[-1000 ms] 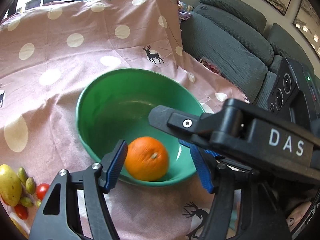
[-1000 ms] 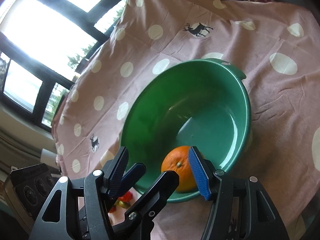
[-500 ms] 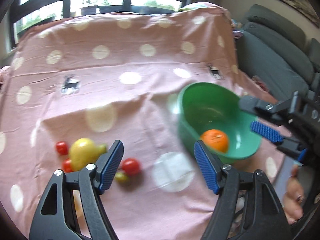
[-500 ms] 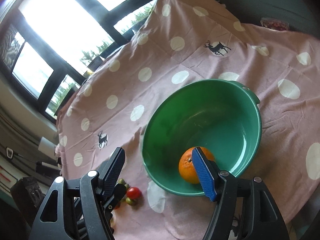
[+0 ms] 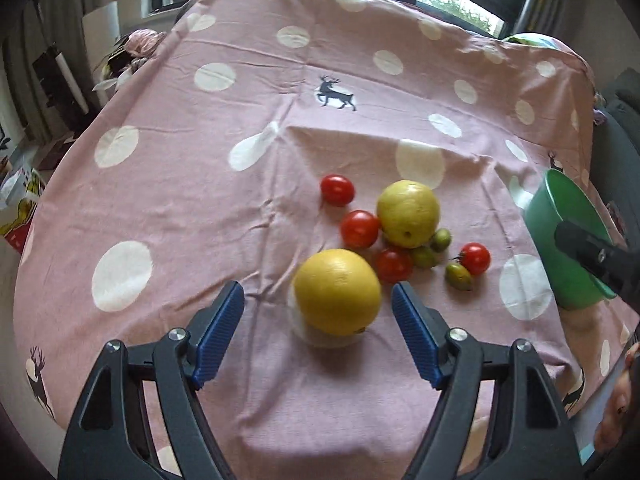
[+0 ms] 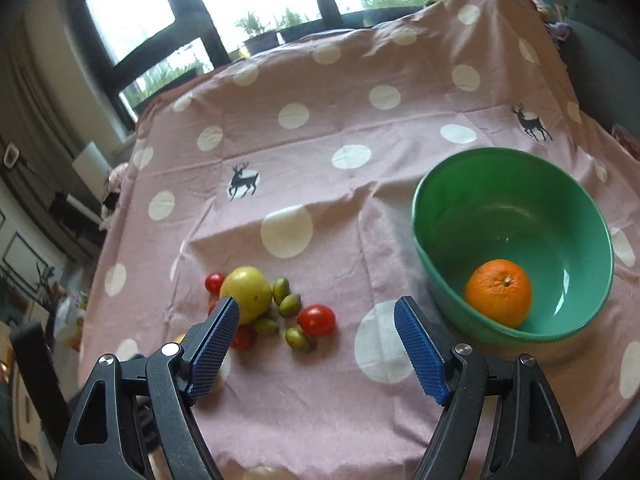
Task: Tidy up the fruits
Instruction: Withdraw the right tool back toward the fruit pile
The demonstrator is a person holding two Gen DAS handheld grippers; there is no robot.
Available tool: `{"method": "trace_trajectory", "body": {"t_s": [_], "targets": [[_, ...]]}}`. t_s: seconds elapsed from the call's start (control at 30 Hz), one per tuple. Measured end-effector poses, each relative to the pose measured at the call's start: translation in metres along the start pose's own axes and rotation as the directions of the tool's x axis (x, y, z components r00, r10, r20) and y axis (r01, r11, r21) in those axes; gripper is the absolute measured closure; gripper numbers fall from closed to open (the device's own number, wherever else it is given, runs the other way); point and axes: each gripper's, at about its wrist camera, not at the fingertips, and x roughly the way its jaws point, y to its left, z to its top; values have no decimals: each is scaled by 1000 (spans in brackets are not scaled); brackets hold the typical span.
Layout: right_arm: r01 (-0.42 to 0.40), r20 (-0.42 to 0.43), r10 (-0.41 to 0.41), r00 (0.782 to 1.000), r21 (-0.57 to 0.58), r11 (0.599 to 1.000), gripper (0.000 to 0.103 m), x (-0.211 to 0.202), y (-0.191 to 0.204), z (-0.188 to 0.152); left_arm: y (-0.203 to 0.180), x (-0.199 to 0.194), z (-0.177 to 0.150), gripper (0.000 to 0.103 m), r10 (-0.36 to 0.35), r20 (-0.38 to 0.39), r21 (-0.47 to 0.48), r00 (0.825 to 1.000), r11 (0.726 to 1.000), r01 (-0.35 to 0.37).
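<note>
- Pink spotted cloth (image 5: 168,184); orange (image 6: 498,292) sits in green bowl (image 6: 436,216), lower right
- Your left gripper (image 5: 318,322), jaws just widened, brackets yellow fruit (image 5: 338,290) untouched: close gently
- Right gripper (image 6: 316,346) apart, empty

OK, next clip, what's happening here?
A person with two handheld grippers is sorting fruit into a green bowl. One orange is already in it. The left gripper, jaws just opened wide, frames a large yellow fruit on the pink tablecloth without touching it. The right gripper is open and empty. Tomatoes and small green fruits are not yet in the bowl.
</note>
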Motion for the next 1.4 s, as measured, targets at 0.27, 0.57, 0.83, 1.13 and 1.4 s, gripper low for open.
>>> {"method": "trace_trajectory", "body": {"t_s": [0.27, 0.57, 0.83, 1.13, 1.4], "targets": [[117, -29, -122, 992, -145, 983, 23, 49, 27, -45, 19, -4, 2, 26, 32, 14, -68, 999, 997, -31], [156, -96, -173, 980, -167, 974, 21, 79, 21, -55, 17, -4, 3, 26, -13, 15, -66, 1000, 998, 14], [200, -113, -222, 968, -182, 963, 5, 79, 23, -56, 14, -4, 2, 26, -22, 7, -51, 1000, 998, 22], [131, -80, -144, 986, -150, 980, 5, 73, 21, -66, 7, 0, 1, 26, -22, -6, -40, 1000, 999, 22], [128, -84, -142, 986, -152, 980, 5, 74, 22, -65, -2, -1, -1, 26, -27, -9, -4, 1000, 1000, 27]]}}
